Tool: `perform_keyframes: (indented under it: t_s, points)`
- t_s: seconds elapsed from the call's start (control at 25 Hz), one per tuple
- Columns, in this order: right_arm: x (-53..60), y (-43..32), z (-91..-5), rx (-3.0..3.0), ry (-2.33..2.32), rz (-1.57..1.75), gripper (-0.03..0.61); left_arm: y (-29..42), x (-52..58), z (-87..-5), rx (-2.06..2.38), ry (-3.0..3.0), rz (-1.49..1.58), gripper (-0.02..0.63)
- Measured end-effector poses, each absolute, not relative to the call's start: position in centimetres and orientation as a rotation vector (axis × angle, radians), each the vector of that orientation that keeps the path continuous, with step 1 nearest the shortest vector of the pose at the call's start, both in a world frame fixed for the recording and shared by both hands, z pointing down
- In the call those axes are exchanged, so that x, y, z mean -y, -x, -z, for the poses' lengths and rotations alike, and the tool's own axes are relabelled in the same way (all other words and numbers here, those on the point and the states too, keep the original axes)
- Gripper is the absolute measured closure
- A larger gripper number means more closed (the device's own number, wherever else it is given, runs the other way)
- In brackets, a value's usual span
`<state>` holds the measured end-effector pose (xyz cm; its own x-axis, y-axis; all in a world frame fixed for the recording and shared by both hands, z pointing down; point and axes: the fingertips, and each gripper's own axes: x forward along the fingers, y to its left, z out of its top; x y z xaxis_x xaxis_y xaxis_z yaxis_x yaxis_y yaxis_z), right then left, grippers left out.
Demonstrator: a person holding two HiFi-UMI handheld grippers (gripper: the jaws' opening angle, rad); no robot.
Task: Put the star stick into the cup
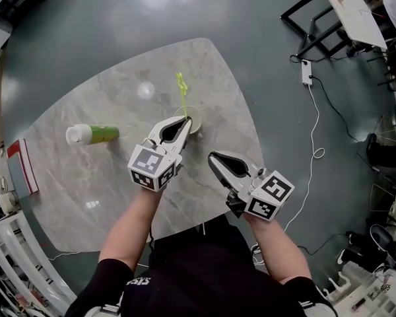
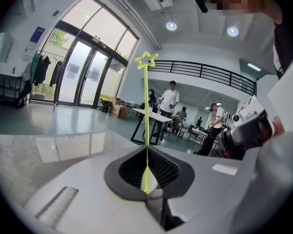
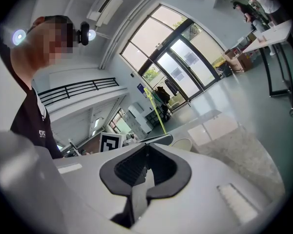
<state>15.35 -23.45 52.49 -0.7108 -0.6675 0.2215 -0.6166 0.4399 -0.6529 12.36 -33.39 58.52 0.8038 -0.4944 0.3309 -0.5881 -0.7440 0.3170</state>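
The star stick (image 1: pixel 182 92) is thin and yellow-green, with a star at its top (image 2: pixel 146 59). It stands upright, pinched between the jaws of my left gripper (image 1: pixel 183 122), which is shut on it. The stick's shaft (image 2: pixel 147 130) runs down into the closed jaws. Right under that gripper's tip stands the pale cup (image 1: pixel 194 125), half hidden by it; whether the stick's lower end is inside it I cannot tell. My right gripper (image 1: pixel 214 158) hovers to the right of the cup, shut with nothing in it. From the right gripper (image 3: pixel 147 152), the stick (image 3: pixel 156 112) and cup (image 3: pixel 182 144) lie just ahead.
A green bottle with a white cap (image 1: pixel 92 134) lies on its side at the left of the marble table (image 1: pixel 218 78). A red-edged book (image 1: pixel 23 167) sits at the table's left edge. Chairs, cables and racks stand on the floor around.
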Motion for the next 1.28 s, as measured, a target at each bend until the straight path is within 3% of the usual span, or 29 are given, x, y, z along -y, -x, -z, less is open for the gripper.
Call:
perform_keyframes:
  t_s: [0.6,0.88,1.28]
  points:
    - [20.6,-15.1,-51.6,-2.606,1.155,1.117,0.548,-12.9,32.1,-61.0,0.799,-2.571,-0.502,0.601]
    - [19.0,-15.4,-51.0,-2.596,1.151,1.102,0.548,-12.2,32.2,-60.2,0.876,-2.576,-0.536,0.498]
    - [17.0,-15.9,-51.0,-2.585,1.143,1.113,0.548,-11.3,32.1,-59.9,0.958,-2.561,-0.584,0.453]
